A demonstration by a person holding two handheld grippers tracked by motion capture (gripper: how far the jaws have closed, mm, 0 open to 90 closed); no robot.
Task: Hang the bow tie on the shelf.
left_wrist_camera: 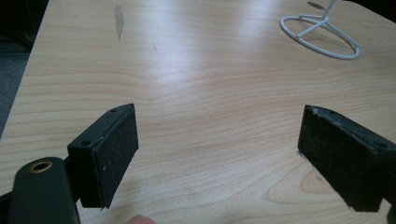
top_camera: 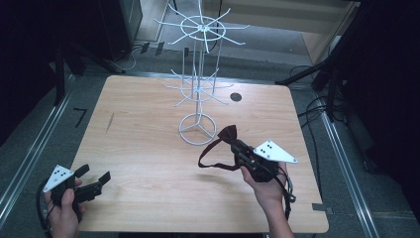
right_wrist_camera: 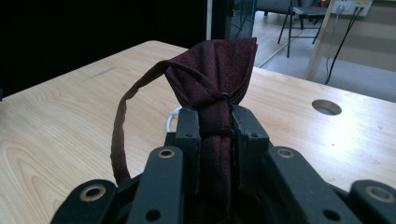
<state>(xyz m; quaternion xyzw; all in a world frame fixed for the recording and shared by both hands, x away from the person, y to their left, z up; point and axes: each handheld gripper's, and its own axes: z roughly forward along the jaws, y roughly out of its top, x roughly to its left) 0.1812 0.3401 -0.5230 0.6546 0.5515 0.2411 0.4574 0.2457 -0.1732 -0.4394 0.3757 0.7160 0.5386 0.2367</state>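
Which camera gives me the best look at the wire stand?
The high view: the white wire stand shows whole there, ring base to top hooks. The left gripper view catches its ring base; the right gripper view shows a white sliver behind the bow tie.

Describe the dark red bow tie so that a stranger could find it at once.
On the wooden table, look right of the white wire rack. There the right hand-held gripper clamps the bow tie, the scene's one dark red cloth, its strap looping down.
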